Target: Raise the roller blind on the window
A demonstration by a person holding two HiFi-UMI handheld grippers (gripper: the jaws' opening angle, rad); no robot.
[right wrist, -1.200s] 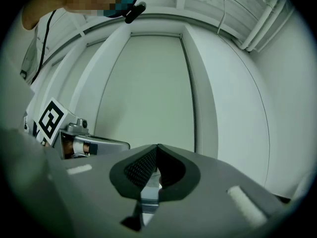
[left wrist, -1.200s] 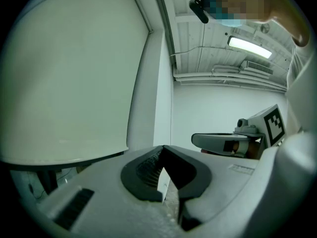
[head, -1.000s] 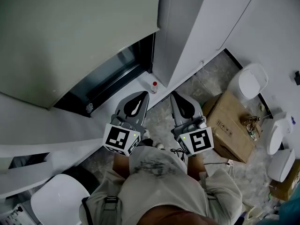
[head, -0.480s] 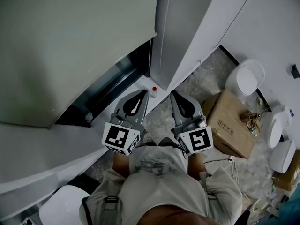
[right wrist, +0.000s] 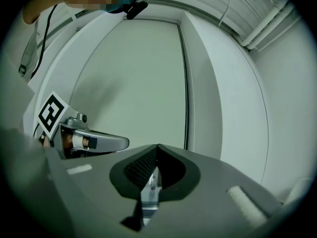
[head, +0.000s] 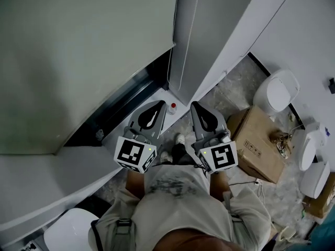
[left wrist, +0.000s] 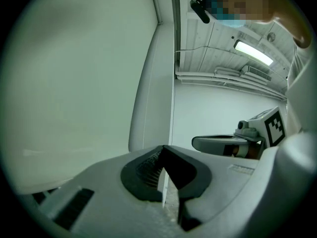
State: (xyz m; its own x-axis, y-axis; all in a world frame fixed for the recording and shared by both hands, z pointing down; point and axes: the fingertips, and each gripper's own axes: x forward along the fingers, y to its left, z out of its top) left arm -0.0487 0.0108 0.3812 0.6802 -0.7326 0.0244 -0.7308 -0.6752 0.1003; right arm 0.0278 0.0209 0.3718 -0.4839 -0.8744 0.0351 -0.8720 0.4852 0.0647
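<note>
The roller blind [head: 78, 51] fills the upper left of the head view. It hangs low over the window [head: 125, 95], with only a dark strip of glass and frame showing beneath its bottom edge, so by the look of it the raising has not begun. Below that strip the white sill [head: 52, 166] runs across.

The left gripper [head: 156, 105] is held in front of the person's chest, pointing toward the window's lower right corner. Its jaws are pressed together at the tips with nothing between them, as its own view [left wrist: 162, 148] confirms. A small red-capped thing [head: 173, 106] sits on the sill just beyond its tip.

The right gripper [head: 198, 105] is level with the left and just beside it. Its jaws are likewise closed on nothing [right wrist: 157, 147]. In the right gripper view a bead chain [right wrist: 186, 93] hangs down the blind's right edge, apart from both grippers.

A cardboard box [head: 259, 143] lies on the floor at the right.

The chain looks thin and beaded. A shallow pinch could let it slide through the jaws, and a pull away from vertical might drag it off its wheel. Taking the wrong run of the loop would lower the blind instead. A reach along the sill could also knock the red-capped thing.
</note>
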